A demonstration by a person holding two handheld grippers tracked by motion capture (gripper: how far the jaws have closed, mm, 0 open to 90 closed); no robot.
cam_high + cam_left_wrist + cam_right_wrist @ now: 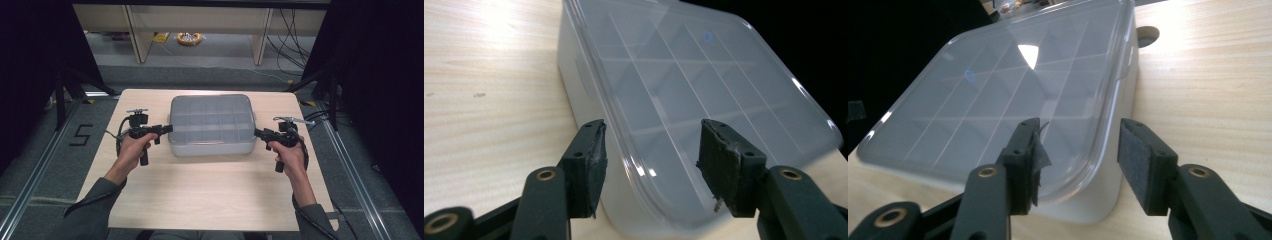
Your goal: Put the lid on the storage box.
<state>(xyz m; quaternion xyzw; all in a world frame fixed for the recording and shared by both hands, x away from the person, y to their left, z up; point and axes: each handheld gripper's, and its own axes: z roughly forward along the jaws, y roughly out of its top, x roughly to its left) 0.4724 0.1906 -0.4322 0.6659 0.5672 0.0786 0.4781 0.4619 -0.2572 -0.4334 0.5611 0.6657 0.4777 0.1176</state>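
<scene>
Compartment box [210, 125] sits at centre of the high view, slightly above the middle, on the light wooden table [200, 195]; translucent grey body, clear lid [704, 85] on top and seated all round as far as you can see; a grid of dividers shows through the lid; the cells look empty, though the plastic is too cloudy to be sure.

Your left gripper [167, 129] is at centre-left of the high view, tips just beside the box's left edge near its lower-left corner; contact cannot be told from above. In the left gripper view [650, 157] its jaws stand well apart, rising from the bottom of the frame with the near corner of the lid showing in the gap between them; nothing is clamped; the pads [596, 165] look worn and frayed.

Your right gripper [258, 133] is at centre-right of the high view, tips just beside the box's right edge near its lower-right corner. In the right gripper view [1079, 150] its jaws are likewise spread, straddling the rim of the lid at the lower middle of the frame; nothing gripped; one pad [1138, 160] sits outside the box wall over bare table.

A round hole [1146, 35] in the tabletop shows at upper right of that view, just beyond the box.
</scene>
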